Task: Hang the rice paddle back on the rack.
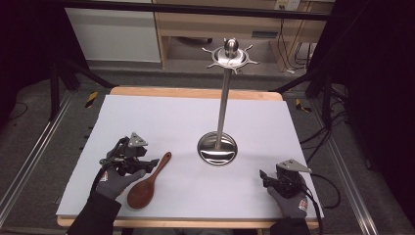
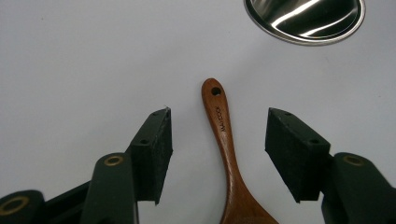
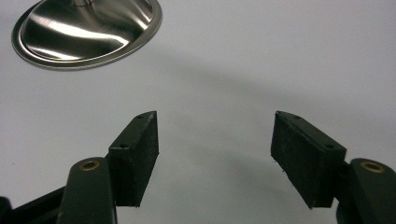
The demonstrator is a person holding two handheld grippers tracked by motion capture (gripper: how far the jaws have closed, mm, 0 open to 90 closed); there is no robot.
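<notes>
Down at about seven o'clock on the white table cover (image 1: 161, 117), the reddish-brown wooden spoon (image 1: 148, 184) lies flat, its oval bowl toward the near edge and its slim handle, pierced by a small hole at the tip, slanting up toward one o'clock. The left gripper (image 1: 152, 162), held in a grey-gloved hand (image 1: 113, 182), sits just at nine o'clock of the spoon's handle. In the left gripper view its two black jaws stand wide apart with the spoon's handle (image 2: 223, 135) lying between them, neither pad touching the wood.

Near the table's centre stands the polished steel utensil stand (image 1: 219, 147): a round dished base, a thin upright pole and a crown of short hooks at the top. It lies at about two o'clock from the spoon, well apart from it.

At five o'clock on the table the right gripper (image 1: 263, 176) rests in the other gloved hand, jaws spread wide on nothing, the bare cover between them and the stand's base (image 3: 88, 32) ahead at eleven o'clock.
</notes>
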